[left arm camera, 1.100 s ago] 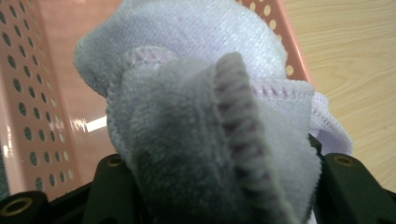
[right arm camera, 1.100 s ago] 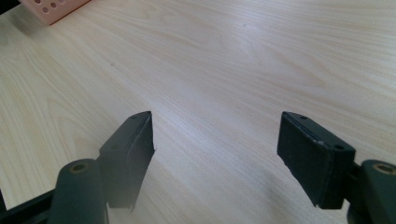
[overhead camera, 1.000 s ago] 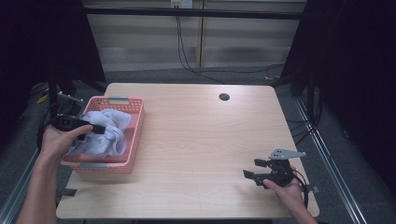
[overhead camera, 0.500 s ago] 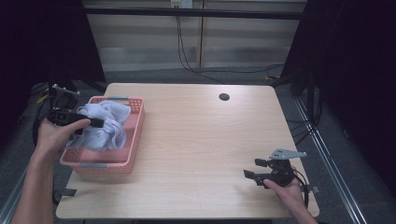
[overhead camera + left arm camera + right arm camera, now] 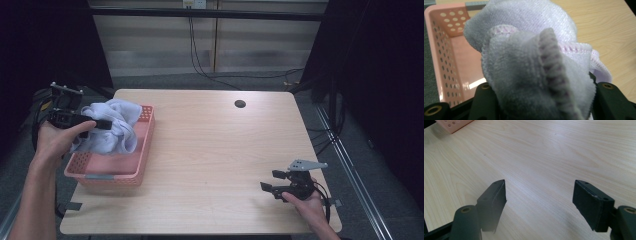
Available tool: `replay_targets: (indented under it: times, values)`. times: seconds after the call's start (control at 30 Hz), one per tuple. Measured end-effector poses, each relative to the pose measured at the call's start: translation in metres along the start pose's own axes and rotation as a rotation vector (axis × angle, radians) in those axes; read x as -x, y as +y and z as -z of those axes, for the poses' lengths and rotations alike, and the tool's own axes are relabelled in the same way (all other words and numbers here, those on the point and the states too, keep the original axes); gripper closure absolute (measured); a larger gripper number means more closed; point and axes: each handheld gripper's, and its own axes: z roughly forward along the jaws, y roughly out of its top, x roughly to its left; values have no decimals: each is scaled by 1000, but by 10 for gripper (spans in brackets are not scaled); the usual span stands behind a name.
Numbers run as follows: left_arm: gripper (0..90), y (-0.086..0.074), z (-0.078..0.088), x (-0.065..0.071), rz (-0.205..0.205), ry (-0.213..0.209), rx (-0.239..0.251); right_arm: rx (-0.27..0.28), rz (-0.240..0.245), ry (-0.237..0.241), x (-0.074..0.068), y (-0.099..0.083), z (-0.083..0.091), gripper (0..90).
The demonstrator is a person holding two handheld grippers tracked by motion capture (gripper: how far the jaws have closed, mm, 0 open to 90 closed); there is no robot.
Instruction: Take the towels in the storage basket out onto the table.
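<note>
The left gripper (image 5: 102, 123) grips a pale towel (image 5: 112, 125) above the pink basket (image 5: 107, 172) at the desk's (image 5: 210, 150) left edge. The right gripper (image 5: 272, 182) rests near the desk's front right corner, open.

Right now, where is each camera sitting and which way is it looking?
High view: above the table, looking forward and down; both forearms and hands enter from below.
Left gripper view: rides the left tongs, looking along black jaws clamped on the white towel over the pink basket.
Right gripper view: rides the right tongs, open over bare wood.
Shared: all three show the basket.
</note>
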Motion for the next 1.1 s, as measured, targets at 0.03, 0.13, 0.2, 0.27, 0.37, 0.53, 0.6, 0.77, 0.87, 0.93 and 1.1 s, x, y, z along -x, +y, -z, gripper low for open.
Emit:
replay_targets:
  times: [0.03,0.13,0.2,0.27,0.37,0.53,0.6,0.77,0.87,0.93,1.1]
  values:
    - [448,1,1,1,-11,-6,-1,-4,3,1,0,0,-1,267]
    - [448,5,5,4,-3,-22,27,-2,2,2,-1,0,-1,267]
    - [448,8,10,7,-6,-37,42,-1,-1,1,0,1,0,267]
    - [447,10,11,10,-10,-42,63,1,3,0,0,1,1,267]
    - [447,13,9,18,-34,-51,52,2,9,0,0,1,0,265]
    - [446,22,2,32,-53,-82,59,5,4,2,0,2,-1,265]
    - [446,25,-2,40,-66,-92,61,4,6,2,0,2,-1,265]
    - [446,31,-21,61,-100,-140,55,8,15,3,1,1,0,263]
    - [445,35,-30,72,-125,-148,55,13,14,-2,1,1,1,262]
    - [445,37,-33,76,-130,-158,50,14,12,-2,1,1,1,262]
    - [445,43,-48,98,-156,-199,42,15,10,0,2,2,1,262]
